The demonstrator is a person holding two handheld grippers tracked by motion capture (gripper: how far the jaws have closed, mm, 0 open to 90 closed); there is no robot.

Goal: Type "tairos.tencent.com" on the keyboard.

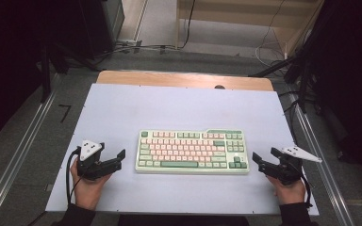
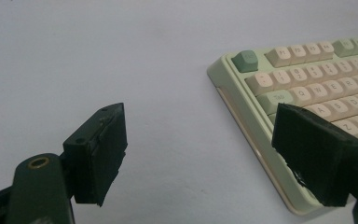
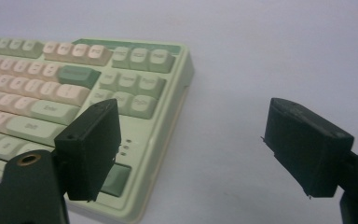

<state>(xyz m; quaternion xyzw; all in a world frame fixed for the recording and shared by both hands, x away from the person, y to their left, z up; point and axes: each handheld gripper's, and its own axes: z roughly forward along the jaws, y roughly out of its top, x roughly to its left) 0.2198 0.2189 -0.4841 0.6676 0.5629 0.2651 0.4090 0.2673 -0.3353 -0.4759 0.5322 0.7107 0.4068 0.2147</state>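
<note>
Beside the keyboard [image 1: 192, 151] (keys "Tab", "Enter"), left gripper [image 1: 121, 159] and right gripper [image 1: 256, 161] gape, empty.

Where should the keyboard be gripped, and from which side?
Probably at its two short ends, one tool from each side. The keyboard lies flat and long across the mat, and the left tool and right tool already flank those ends with jaws open. Its low rims offer the pads an edge.
</note>
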